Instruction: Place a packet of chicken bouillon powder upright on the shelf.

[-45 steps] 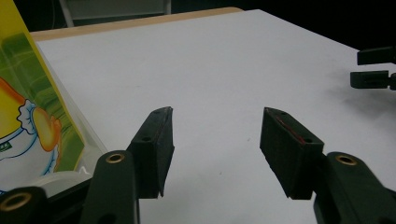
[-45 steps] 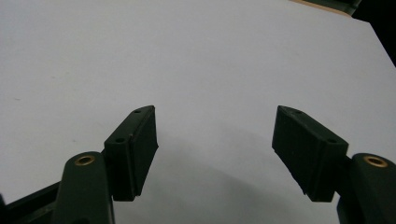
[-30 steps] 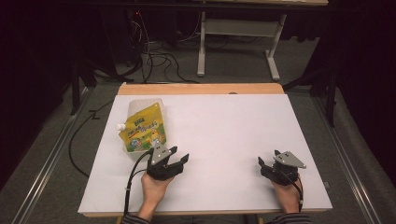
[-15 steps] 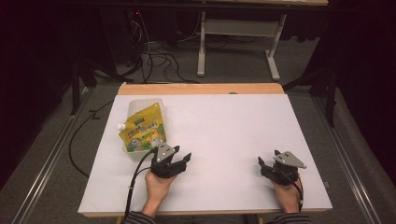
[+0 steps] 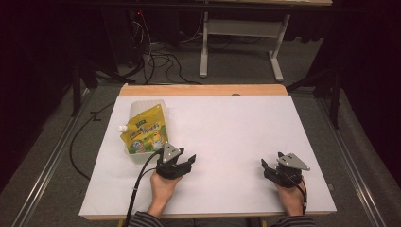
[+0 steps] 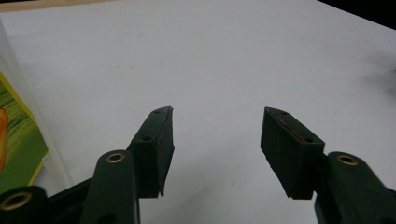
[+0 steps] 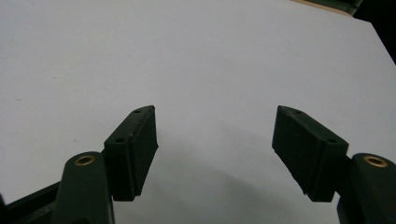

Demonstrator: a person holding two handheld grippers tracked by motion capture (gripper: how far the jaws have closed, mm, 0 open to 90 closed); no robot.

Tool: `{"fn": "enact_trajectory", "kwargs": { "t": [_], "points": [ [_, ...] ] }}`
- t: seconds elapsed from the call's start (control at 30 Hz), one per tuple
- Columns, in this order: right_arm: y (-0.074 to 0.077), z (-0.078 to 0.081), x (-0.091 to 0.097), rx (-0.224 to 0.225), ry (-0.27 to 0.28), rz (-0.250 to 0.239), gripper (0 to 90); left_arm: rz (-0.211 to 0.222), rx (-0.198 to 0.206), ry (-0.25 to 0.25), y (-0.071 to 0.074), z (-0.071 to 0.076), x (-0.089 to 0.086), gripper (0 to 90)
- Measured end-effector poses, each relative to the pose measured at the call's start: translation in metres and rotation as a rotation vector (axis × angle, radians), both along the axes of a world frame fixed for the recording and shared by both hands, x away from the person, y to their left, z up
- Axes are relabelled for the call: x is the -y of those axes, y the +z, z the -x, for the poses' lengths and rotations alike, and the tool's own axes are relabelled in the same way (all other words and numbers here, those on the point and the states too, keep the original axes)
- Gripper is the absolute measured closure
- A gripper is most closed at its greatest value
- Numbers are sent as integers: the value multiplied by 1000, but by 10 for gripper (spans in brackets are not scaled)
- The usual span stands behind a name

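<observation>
Your bench [image 5: 227, 137] carries a white top with a bare wooden strip along its far edge. A yellow-green spouted pouch [image 5: 144, 135] lies flat on a clear tray [image 5: 137, 105] near its far left corner.

One bench [image 5: 246, 142] with a white top fills the middle of the frame. One yellow-green spouted pouch [image 5: 144, 135] lies at its left, on one clear container [image 5: 142, 106]. Two grippers sit at lower frame: left gripper [image 5: 182, 163], right gripper [image 5: 272, 168].
</observation>
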State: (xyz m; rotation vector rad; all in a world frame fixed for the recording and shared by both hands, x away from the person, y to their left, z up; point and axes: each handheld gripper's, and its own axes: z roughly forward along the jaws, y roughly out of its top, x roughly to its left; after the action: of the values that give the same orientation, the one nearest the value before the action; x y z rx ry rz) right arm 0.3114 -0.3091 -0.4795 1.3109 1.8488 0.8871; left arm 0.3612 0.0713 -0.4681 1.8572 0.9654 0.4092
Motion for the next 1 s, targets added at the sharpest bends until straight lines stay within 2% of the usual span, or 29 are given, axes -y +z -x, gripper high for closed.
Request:
{"fn": "enact_trajectory", "kwargs": {
  "t": [0.13, 0.4, 1.0],
  "points": [
    [0, 0, 0, 0, -1, 2, 313, 8, -4, 2, -2, -3, 2, 443],
    [0, 0, 0, 1, 1, 1, 313, -7, -7, 7, -8, -6, 5, 445],
    [0, 0, 0, 2, 2, 3, 313, -10, -9, 31, -13, -9, 11, 444]
  ]
}}
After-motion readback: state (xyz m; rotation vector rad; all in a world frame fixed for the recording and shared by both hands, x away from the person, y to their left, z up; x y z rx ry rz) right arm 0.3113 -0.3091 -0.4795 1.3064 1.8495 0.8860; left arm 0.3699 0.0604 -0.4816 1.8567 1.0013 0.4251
